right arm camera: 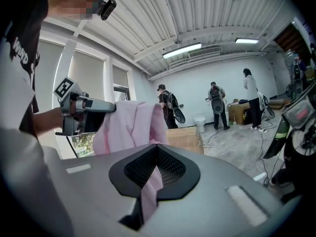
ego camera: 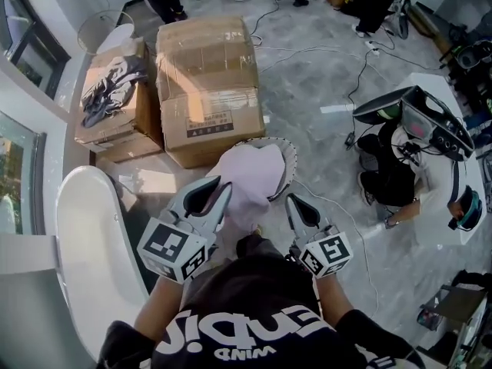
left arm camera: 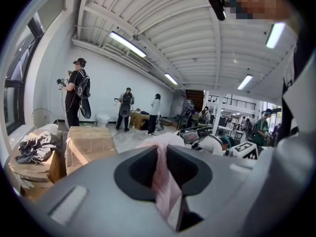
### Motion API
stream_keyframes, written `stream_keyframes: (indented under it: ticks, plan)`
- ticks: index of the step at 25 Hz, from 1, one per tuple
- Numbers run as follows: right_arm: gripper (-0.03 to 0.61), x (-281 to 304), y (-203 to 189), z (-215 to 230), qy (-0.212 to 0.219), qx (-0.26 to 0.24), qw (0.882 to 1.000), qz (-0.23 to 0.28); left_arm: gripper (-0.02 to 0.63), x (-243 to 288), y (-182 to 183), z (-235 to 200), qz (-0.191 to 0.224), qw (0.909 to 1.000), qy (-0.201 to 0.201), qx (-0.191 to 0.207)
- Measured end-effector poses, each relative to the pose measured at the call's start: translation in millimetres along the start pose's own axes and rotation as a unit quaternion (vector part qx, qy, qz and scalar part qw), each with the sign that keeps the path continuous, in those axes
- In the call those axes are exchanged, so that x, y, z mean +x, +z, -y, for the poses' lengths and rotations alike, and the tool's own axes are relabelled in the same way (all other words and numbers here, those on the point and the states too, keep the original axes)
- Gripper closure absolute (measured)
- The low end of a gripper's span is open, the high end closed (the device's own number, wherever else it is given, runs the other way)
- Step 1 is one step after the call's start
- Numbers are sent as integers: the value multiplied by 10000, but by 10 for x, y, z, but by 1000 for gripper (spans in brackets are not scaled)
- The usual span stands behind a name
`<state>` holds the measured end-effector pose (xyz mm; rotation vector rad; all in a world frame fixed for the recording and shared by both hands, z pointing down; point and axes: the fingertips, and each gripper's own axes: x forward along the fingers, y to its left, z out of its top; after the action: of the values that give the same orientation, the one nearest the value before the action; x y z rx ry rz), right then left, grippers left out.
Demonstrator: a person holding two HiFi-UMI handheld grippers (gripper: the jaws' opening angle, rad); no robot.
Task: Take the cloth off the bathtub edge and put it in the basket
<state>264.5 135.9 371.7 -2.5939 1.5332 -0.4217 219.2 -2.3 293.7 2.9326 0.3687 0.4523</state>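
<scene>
A pale pink cloth (ego camera: 247, 177) hangs between my two grippers, over a round wire-rimmed basket (ego camera: 290, 160) on the floor. My left gripper (ego camera: 219, 189) is shut on the cloth's left side; in the left gripper view a fold of pink cloth (left arm camera: 164, 181) is pinched between the jaws. My right gripper (ego camera: 297, 204) is shut on the right side, with a strip of cloth (right arm camera: 149, 189) pinched in its jaws and the bulk of the cloth (right arm camera: 129, 125) draped toward the left gripper (right arm camera: 81, 107). The white bathtub (ego camera: 84, 244) lies at the lower left.
Two cardboard boxes stand beyond the basket: a large one (ego camera: 206, 83) and a smaller one (ego camera: 115, 118) with dark clothes on top. A person (ego camera: 400, 171) crouches at the right by a white table edge. Cables cross the grey floor (ego camera: 307, 75).
</scene>
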Motion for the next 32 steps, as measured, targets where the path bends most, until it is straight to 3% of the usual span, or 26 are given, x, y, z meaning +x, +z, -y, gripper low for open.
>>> stream_keyframes:
  ticks: [8,16,22,32]
  plan:
    - [569,-23,127,559,-49,61,9999,72,557,605,656,52,326,9991,-103,237]
    - [569,57,273,935,-354,173,9991,179,557,995,1038,-36,421,9981,-287,350]
    - [569,173,345,1052,-516,213,9982,213,557,1218,1002,-162,199,9982,-457,334]
    - [569,381,348,1140,-705,244,9971,170,557,1475,617,-322,-218,9970,-699,248]
